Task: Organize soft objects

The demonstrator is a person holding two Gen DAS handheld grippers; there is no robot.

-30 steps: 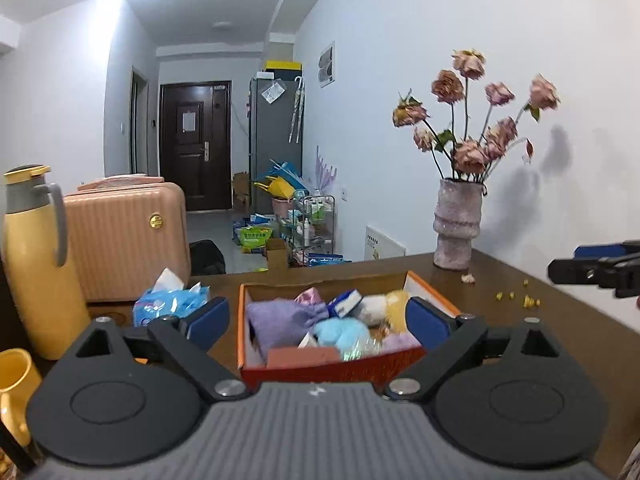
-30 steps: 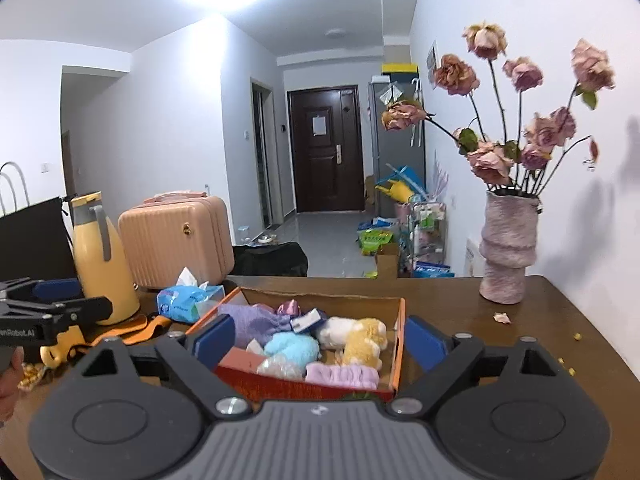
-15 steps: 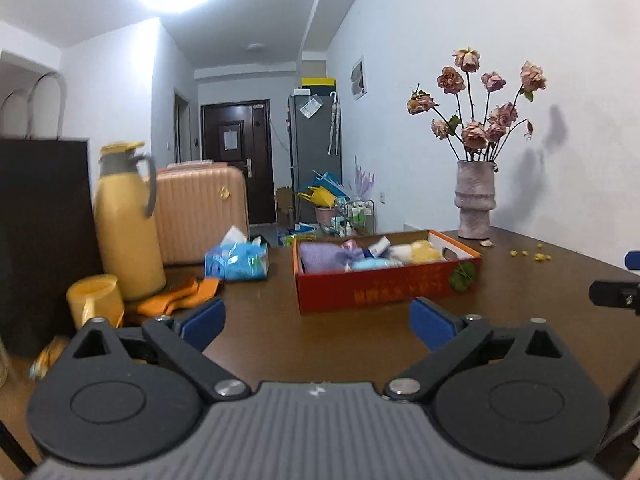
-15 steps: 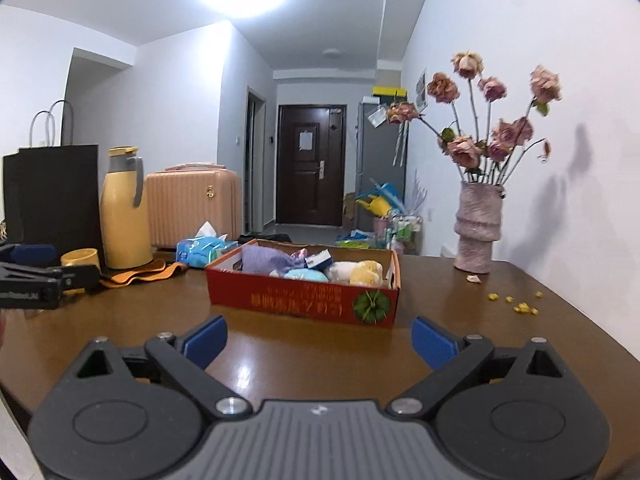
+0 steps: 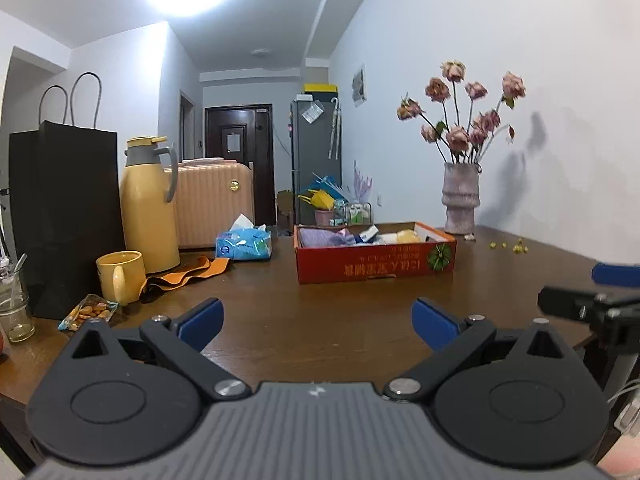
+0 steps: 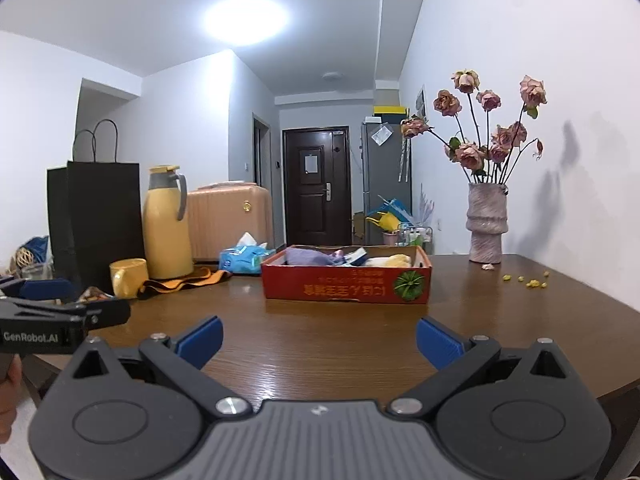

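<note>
From the left wrist view we see, at nine o'clock on the dark brown wooden surface (image 5: 320,320), one black paper bag with two loop handles (image 5: 64,208). Just beside it we see one clear glass jar (image 5: 14,312) and one small snack packet (image 5: 88,312). Next come one yellow ceramic mug (image 5: 118,276) and one tall yellow thermos jug with a grey handle (image 5: 150,208), which stands on one orange cloth (image 5: 188,276). One blue tissue pack (image 5: 244,244) lies toward eleven o'clock.

At twelve o'clock sits one shallow red cardboard box (image 5: 374,266). It holds the soft objects (image 5: 360,237); we count a purple one and a yellow one, the rest too crowded to tell.

At one o'clock stands one grey-pink ribbed vase of dried roses (image 5: 460,200), with a few small yellow bits (image 5: 508,245) scattered near it.

Our left tool (image 5: 318,322) hangs over the near edge with its two blue fingers wide apart and empty. Our right tool (image 6: 318,340) is likewise spread and empty, well short of the box.
</note>
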